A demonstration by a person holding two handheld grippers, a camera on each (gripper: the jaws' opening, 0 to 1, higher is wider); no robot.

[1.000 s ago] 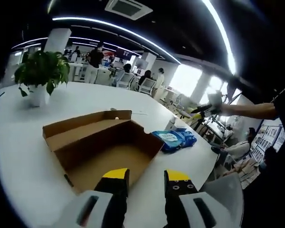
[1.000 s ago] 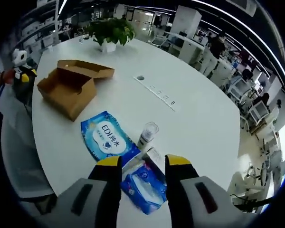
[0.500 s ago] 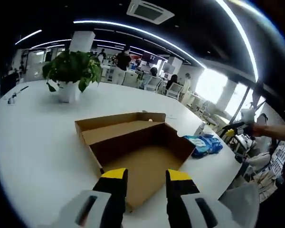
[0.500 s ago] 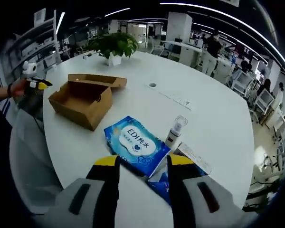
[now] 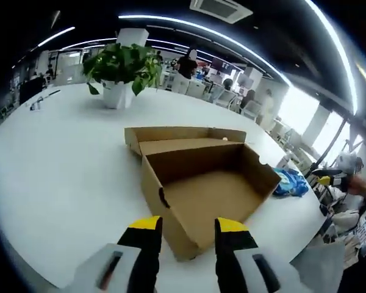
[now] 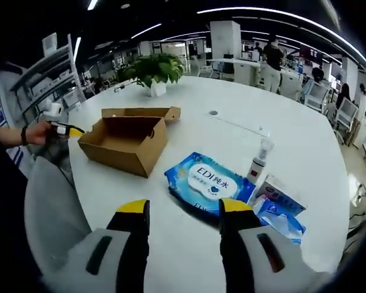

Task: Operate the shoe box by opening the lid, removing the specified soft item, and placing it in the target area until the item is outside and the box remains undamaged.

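The blue wipes pack (image 6: 211,181) lies just beyond the right claw (image 6: 185,209), spread and empty; the shoe box (image 5: 198,189) sits before the left claw (image 5: 185,226), likewise spread.

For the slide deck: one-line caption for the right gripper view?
Open claw above white table, facing blue wipes pack beside opened, empty-looking shoe box.

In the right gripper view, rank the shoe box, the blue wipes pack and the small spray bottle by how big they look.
1. Shoe box, though the blue wipes pack looks close in size and lies nearer the camera, so that order is unsure.
2. Small spray bottle, clearly smallest.
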